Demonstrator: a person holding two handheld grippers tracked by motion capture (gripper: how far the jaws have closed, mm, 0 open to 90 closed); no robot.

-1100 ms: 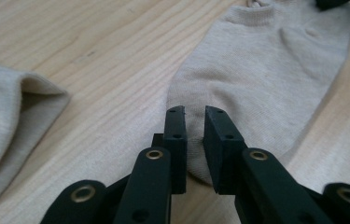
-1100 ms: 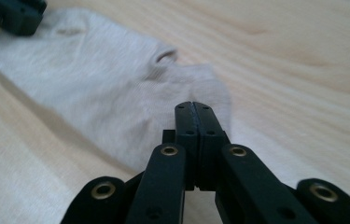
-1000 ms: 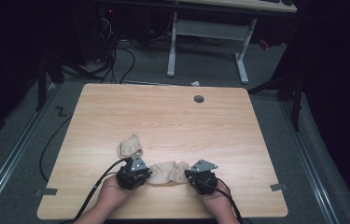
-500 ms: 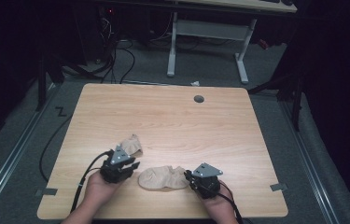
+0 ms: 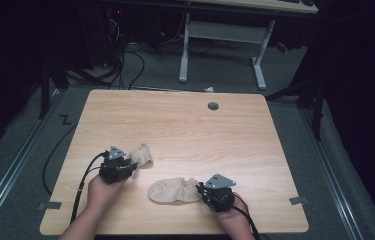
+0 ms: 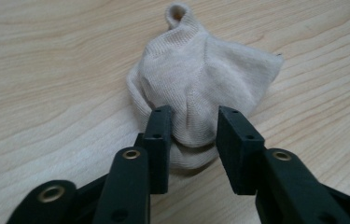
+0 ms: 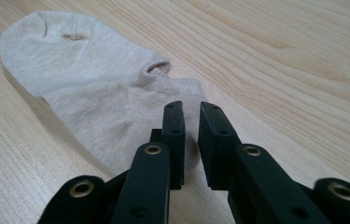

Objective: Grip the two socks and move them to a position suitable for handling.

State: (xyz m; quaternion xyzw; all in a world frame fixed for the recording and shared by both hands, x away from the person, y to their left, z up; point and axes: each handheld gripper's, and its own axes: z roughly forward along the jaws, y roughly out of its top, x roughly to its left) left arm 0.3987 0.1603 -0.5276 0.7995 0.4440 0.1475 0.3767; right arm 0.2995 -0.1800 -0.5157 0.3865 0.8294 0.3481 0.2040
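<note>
Left gripper (image 5: 125, 170) sits in the lower left of the high view, jaws parted around the bunched sock (image 6: 200, 88), apparently not yet clamped. Right gripper (image 5: 210, 192), lower centre, holds its jaws narrowly apart at the flat sock's (image 5: 175, 190) edge. To grip well, each should probably close on a full fold of cloth, low against the table (image 5: 185, 125). Since half a second ago, both grippers and socks have hardly shifted.

I can read no writing, label, brand or number anywhere. The dark zigzag mark (image 5: 65, 120) on the floor beside my table might be a letter, but it looks like tape.
</note>
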